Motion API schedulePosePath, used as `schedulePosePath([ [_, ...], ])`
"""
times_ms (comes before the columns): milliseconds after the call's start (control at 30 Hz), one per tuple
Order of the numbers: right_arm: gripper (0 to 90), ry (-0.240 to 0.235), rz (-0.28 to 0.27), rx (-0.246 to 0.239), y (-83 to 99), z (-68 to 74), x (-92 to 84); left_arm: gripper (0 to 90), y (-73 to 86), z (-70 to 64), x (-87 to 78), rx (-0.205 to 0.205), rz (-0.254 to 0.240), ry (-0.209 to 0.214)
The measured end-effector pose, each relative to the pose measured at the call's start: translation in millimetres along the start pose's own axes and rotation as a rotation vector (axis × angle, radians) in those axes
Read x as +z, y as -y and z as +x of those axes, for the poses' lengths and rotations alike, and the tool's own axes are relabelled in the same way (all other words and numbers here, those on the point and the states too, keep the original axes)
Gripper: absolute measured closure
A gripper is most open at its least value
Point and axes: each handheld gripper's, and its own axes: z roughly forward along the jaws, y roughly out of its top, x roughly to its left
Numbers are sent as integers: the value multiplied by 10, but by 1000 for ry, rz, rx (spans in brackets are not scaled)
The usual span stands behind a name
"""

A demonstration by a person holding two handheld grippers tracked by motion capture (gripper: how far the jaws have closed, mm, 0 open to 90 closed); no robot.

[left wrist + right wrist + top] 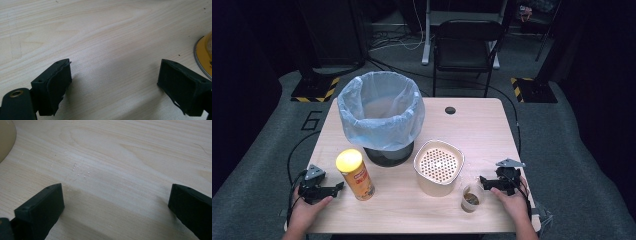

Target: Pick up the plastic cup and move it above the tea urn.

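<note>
I count one wooden table (pixel 482 125) in front of me. On it, far left, stands one bin (pixel 381 117) lined with one pale blue bag (pixel 357 107). Near left I see one yellow-lidded snack canister (pixel 355 174). Near right of centre there is one beige container with a perforated insert (pixel 438 167), and just right of it one small clear cup (pixel 471 197). I have two grippers: one left gripper (pixel 341 185), one right gripper (pixel 482 181). Beyond the table, one black chair (pixel 466 47).
</note>
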Motion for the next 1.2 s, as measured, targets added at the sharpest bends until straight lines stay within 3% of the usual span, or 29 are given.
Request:
schedulePosePath([
  [267,0,-5,-2,-11,-4,-10,5,118,-8,10,1,-34,1,-25],
  [333,0,-6,-2,-13,-4,-12,5,116,-11,-1,9,-18,2,-36],
  [500,1,-6,-1,-15,-3,-11,4,118,-16,-2,-4,-26,17,-30],
  [633,25,-10,-6,-11,3,-3,-6,120,-9,-13,8,-34,1,-41],
  [733,75,-21,-18,-23,12,3,-23,120,-10,-14,8,-34,1,-42],
  [800,223,-25,-45,-21,29,17,-61,120,-10,-15,8,-35,1,-43],
  [867,255,-24,-45,-14,30,22,-72,120,-10,-17,7,-35,2,-44],
  [933,403,-28,-24,-6,17,18,-119,121,-11,-17,5,-35,5,-45],
  [967,430,-33,-19,3,10,9,-137,121,-11,-17,5,-35,5,-44],
  [1200,412,-27,-57,41,-104,38,-405,120,-13,-21,6,-39,5,-46],
])
